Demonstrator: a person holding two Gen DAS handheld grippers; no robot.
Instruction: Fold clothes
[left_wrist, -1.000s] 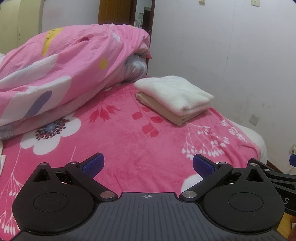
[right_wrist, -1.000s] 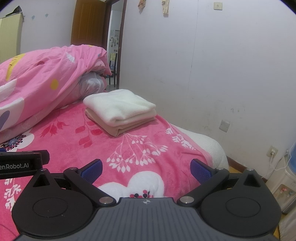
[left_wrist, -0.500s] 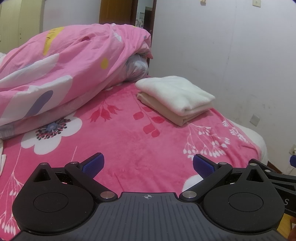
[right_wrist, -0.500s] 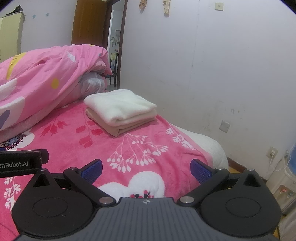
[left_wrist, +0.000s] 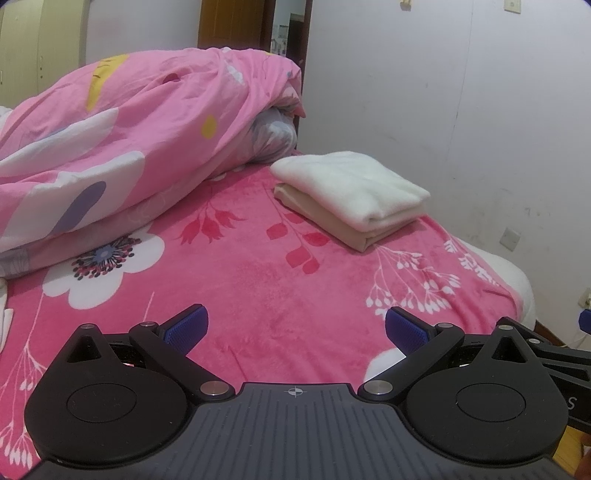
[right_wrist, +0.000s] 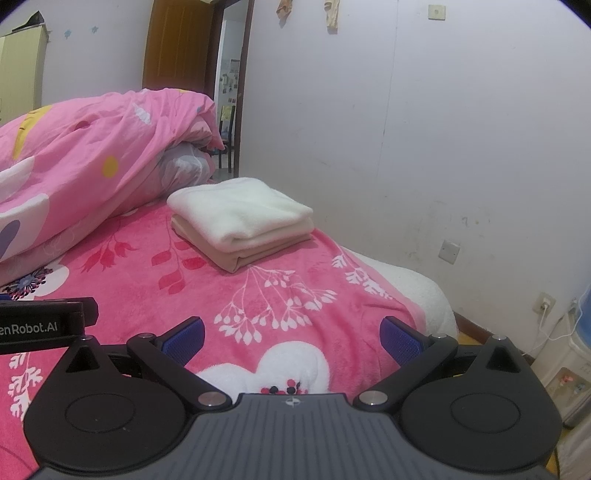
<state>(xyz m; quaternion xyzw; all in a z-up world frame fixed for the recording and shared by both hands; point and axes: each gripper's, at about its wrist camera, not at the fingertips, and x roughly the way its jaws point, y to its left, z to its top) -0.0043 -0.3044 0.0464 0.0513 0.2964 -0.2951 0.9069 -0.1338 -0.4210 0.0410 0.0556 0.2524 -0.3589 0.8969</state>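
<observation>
The left gripper (left_wrist: 296, 328) is wide open and holds nothing. The right gripper (right_wrist: 290, 336) is wide open too, with nothing in it. Both hang low in their pictures, above a bed with a pink flower blanket (left_wrist: 258, 280). Two folded clothes sit in a neat pile: a white folded cloth (left_wrist: 351, 188) lies on top of a tan folded cloth (left_wrist: 317, 218), right of the middle in the left view. A puffy pink quilt (left_wrist: 122, 140) is heaped at the upper left.
</observation>
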